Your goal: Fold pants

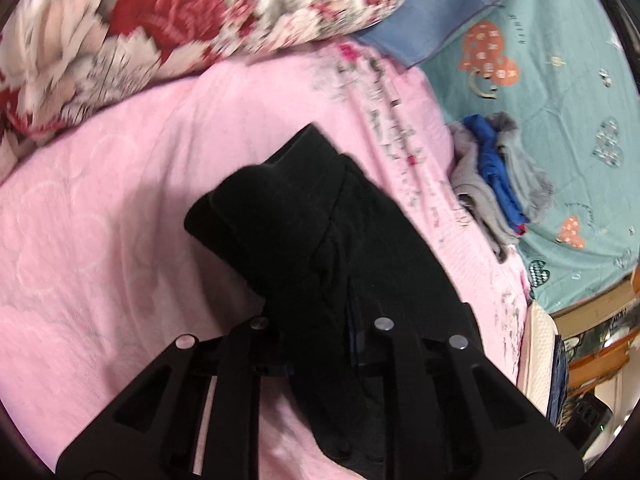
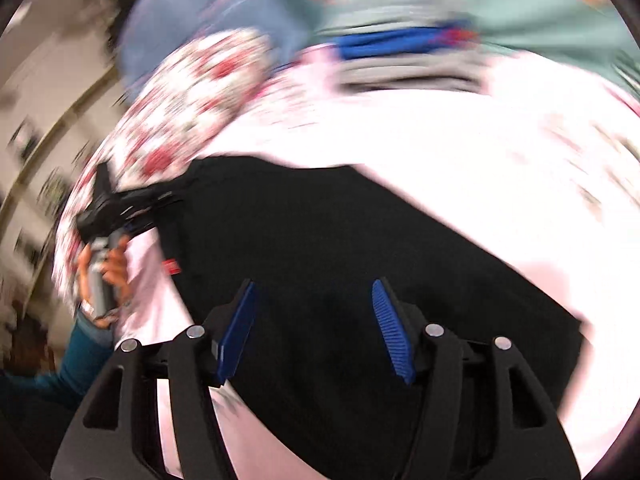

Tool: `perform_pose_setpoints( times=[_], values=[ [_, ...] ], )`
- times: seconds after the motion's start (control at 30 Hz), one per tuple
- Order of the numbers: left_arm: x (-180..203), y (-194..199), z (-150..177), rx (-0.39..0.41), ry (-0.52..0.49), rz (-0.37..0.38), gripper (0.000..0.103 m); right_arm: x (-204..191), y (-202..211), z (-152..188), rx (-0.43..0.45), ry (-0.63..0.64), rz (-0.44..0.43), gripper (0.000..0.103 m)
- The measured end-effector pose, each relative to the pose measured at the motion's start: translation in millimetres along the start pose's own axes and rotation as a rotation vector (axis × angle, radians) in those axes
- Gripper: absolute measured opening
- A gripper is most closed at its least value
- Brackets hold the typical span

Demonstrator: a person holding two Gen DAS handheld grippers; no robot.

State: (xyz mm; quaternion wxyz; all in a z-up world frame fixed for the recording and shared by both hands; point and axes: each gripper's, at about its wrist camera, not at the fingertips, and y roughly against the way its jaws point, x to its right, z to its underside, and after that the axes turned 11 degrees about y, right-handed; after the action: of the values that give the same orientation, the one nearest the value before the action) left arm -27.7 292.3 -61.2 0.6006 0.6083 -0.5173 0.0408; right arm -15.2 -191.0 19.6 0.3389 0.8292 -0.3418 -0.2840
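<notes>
Clamping black pants (image 1: 320, 216) in left gripper (image 1: 320, 332), bunched above pink bed cover (image 1: 100, 220); right gripper (image 2: 314, 332) fingers wide, empty over spread cloth. Risks: slippage; uneven fold from loose bunching.

pants (image 1: 304, 220) on blanket (image 1: 120, 200), clothes pile (image 1: 496, 176) to their right

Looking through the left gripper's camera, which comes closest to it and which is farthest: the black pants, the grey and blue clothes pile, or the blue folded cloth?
1. black pants, in the left gripper.
2. grey and blue clothes pile, right.
3. blue folded cloth, top right.
</notes>
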Motion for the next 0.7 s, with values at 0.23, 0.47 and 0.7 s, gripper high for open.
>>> perform_pose_setpoints(
  times=[0.23, 0.47, 0.7],
  values=[
    [-12, -13, -3, -0.035, 0.056, -0.041, 0.017, 116, 76, 98, 0.052, -0.456, 0.116, 0.061],
    [-15, -16, -2, -0.034, 0.078, -0.058, 0.022, 147, 58, 116, 0.078, -0.558, -0.029, 0.061],
    [-14, -17, 1, -0.015, 0.071, -0.079, 0.024, 135, 13, 86, 0.019, -0.441, -0.127, 0.02]
  ],
)
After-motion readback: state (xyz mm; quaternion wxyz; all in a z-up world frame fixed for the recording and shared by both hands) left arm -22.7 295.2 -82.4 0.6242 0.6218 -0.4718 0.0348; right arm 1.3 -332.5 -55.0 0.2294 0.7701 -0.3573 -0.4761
